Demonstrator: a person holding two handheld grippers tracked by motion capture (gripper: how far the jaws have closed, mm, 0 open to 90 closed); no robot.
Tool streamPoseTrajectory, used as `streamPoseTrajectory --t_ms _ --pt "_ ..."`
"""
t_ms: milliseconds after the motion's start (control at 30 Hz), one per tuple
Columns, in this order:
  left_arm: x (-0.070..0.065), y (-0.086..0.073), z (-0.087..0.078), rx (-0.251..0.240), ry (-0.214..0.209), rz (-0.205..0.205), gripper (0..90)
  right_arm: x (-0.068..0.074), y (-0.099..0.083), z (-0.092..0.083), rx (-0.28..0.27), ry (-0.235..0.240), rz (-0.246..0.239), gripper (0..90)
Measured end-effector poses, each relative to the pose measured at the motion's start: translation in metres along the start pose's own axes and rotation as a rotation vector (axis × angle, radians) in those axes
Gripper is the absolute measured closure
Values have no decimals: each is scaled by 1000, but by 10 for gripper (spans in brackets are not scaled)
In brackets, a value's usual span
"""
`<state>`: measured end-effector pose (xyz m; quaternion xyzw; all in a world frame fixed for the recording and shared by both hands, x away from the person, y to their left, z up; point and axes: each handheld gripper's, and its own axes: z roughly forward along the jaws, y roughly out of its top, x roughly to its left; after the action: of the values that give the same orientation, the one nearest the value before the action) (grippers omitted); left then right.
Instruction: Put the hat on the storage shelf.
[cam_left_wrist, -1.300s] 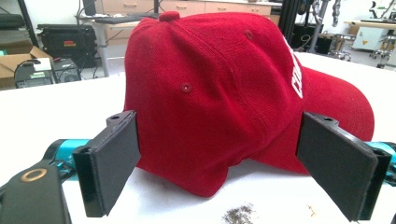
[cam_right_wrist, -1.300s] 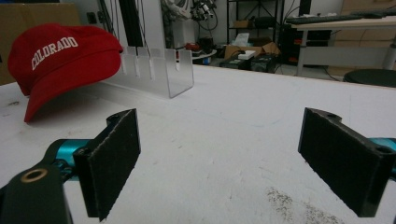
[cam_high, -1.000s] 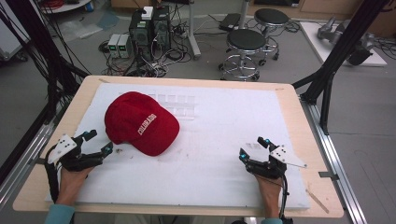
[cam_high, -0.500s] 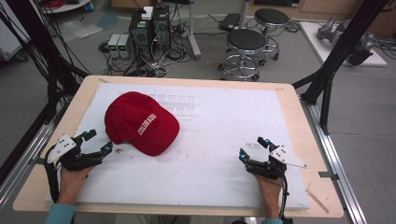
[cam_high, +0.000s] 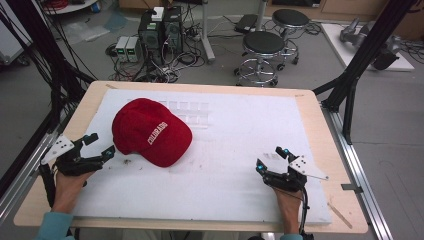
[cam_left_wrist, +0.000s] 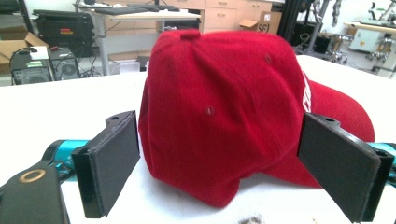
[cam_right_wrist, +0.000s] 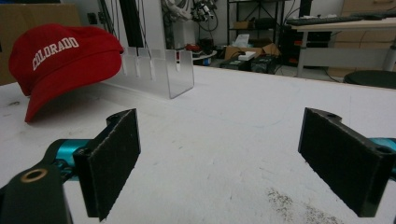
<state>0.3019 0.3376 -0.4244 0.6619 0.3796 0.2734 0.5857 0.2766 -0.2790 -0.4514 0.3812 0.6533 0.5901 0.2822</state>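
Observation:
A red baseball cap (cam_high: 150, 132) with white "COLORADO" lettering lies on the white mat (cam_high: 240, 150), left of centre, brim toward the front right. My left gripper (cam_high: 100, 146) rests at the mat's left edge, open, jaws pointing at the cap's back. In the left gripper view the cap (cam_left_wrist: 224, 107) sits just beyond the two spread jaws, not touched. My right gripper (cam_high: 270, 157) sits open at the front right on bare mat. In the right gripper view the cap (cam_right_wrist: 60, 60) is far off to the left.
A clear acrylic rack (cam_high: 192, 112) stands behind the cap; in the right gripper view this rack (cam_right_wrist: 154, 70) has several slots. The wooden table rim (cam_high: 325, 125) frames the mat. Dark smudges (cam_right_wrist: 289, 205) mark the mat. Stools (cam_high: 262, 50) and equipment stand beyond the table.

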Motion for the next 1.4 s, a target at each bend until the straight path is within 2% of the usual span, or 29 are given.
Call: streamPoseTrajectory --t_ms 133,267,367,500,667,733,900,967,1033,1100,1200,1267,1400 --pt "6 17 7 54 -31 24 135 0 0 0 -1 1 -4 119" --pt "15 34 16 84 -54 39 135 0 0 0 -1 0 -6 119" --pt "24 44 23 104 -61 33 134 0 0 0 -1 1 -7 119" --pt "37 51 31 122 -80 2 135 1 0 0 6 6 -12 119" --pt "49 59 44 200 -92 19 137 1 0 0 7 7 -13 119" --pt "54 63 48 216 -104 6 138 0 0 0 2 7 -9 119" --pt "62 62 61 264 -156 -30 148 0 0 0 2 6 -8 119" --pt "64 60 64 277 -148 -32 155 0 0 0 0 6 -11 119" --pt "63 58 66 281 -160 -41 173 0 0 0 2 8 -10 119" --pt "61 58 68 286 -180 -33 184 -1 0 0 0 9 -11 119" --pt "61 55 72 315 -189 -33 215 -1 0 0 0 10 3 119" --pt "62 52 74 332 -189 -51 221 -1 0 0 0 10 -5 119" --pt "64 50 77 329 -211 -77 238 -1 0 0 0 10 -7 119"
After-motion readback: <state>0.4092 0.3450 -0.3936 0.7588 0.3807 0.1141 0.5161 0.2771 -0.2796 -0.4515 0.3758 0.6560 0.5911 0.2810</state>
